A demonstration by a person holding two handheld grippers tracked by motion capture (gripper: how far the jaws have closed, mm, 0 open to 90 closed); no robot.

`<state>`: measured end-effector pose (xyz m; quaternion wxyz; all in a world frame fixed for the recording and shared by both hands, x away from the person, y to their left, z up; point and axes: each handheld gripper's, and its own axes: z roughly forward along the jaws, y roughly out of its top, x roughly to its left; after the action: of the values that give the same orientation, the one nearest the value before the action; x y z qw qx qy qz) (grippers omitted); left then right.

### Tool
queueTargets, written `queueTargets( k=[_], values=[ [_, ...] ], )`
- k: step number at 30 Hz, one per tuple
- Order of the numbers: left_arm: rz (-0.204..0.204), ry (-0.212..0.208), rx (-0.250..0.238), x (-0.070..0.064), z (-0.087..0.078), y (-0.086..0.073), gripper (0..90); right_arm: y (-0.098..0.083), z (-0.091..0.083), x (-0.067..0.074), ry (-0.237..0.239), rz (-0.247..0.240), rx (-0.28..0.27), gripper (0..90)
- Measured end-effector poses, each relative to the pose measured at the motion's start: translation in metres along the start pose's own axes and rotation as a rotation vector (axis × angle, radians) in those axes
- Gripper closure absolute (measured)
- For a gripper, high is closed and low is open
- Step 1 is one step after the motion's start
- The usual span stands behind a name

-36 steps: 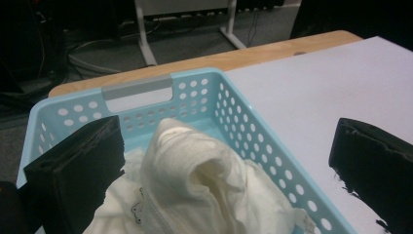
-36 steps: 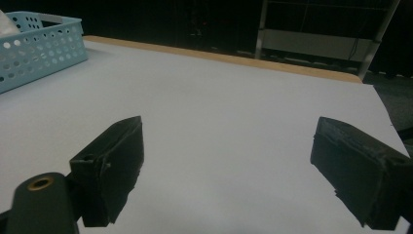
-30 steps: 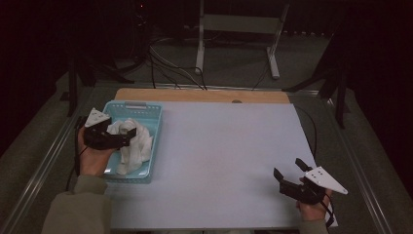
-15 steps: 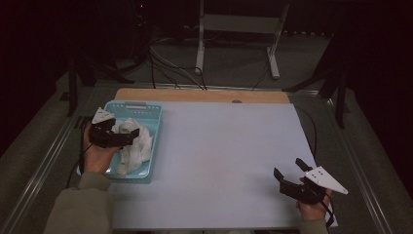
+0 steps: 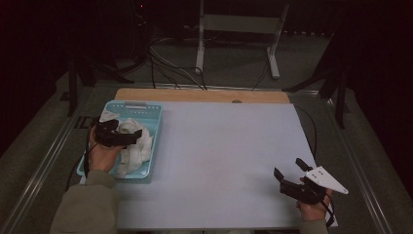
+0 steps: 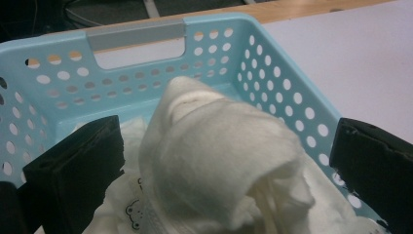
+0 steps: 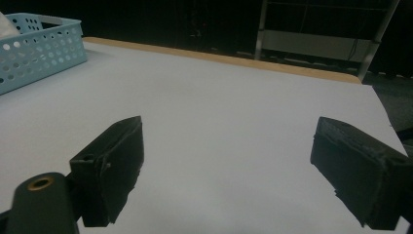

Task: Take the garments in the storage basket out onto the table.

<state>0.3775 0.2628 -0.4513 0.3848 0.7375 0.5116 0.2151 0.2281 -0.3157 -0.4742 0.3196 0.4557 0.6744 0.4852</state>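
Two black jaws of my left gripper (image 6: 229,161) stand wide apart on either side of a crumpled white cloth (image 6: 229,161), not pinching it; whether they touch its folds I cannot tell. That soft, fleecy bundle lies in the light blue perforated plastic basket (image 6: 292,92), heaped toward the near end, with a small printed figure on a flat fold under it. In the high view my left gripper (image 5: 127,138) hovers over the cloth (image 5: 136,148) inside the basket (image 5: 146,109), which sits at the left edge of the pale grey table top (image 5: 219,156). My right gripper (image 5: 290,178) is well apart from all that, low over the near right corner of the table, its jaws spread with nothing between them but bare surface (image 7: 229,136). From there the basket (image 7: 39,48) shows at the far left.
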Motion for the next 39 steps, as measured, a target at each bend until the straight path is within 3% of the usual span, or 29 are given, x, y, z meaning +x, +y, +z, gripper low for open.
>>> queueTargets(
  k=[4,12,19,28,29,31,32,35,36,39],
  values=[
    [-0.014,0.008,0.021,0.003,0.005,-0.001,0.1,0.000,0.000,0.000,0.002,-0.002,0.000,12.4],
    [-0.039,0.075,0.090,0.012,0.017,-0.006,1.5,0.000,0.000,0.000,0.007,-0.002,0.003,12.5],
    [-0.123,0.045,0.149,0.024,0.027,-0.010,1.5,0.000,0.000,0.000,0.010,-0.005,0.001,12.8],
    [-0.140,0.048,0.237,0.025,0.037,-0.012,0.3,0.000,0.001,0.001,0.016,-0.008,0.002,13.3],
    [-0.159,0.046,0.287,0.025,0.041,-0.013,0.2,0.000,0.001,0.001,0.018,-0.008,0.001,13.4],
    [-0.169,0.045,0.308,0.025,0.042,-0.013,0.5,0.000,0.001,0.001,0.018,-0.009,0.002,13.4],
    [-0.176,0.055,0.346,0.025,0.044,-0.014,2.3,0.000,0.001,0.001,0.019,-0.008,0.001,13.4],
    [-0.186,0.048,0.371,0.026,0.045,-0.013,17.9,0.000,0.001,0.000,0.020,-0.008,0.001,13.5],
    [-0.185,0.036,0.377,0.026,0.044,-0.013,17.9,0.000,0.001,0.000,0.021,-0.008,0.001,13.5],
    [-0.164,0.001,0.371,0.025,0.040,-0.011,44.4,0.000,0.001,0.000,0.022,-0.008,0.001,13.6]
  ],
)
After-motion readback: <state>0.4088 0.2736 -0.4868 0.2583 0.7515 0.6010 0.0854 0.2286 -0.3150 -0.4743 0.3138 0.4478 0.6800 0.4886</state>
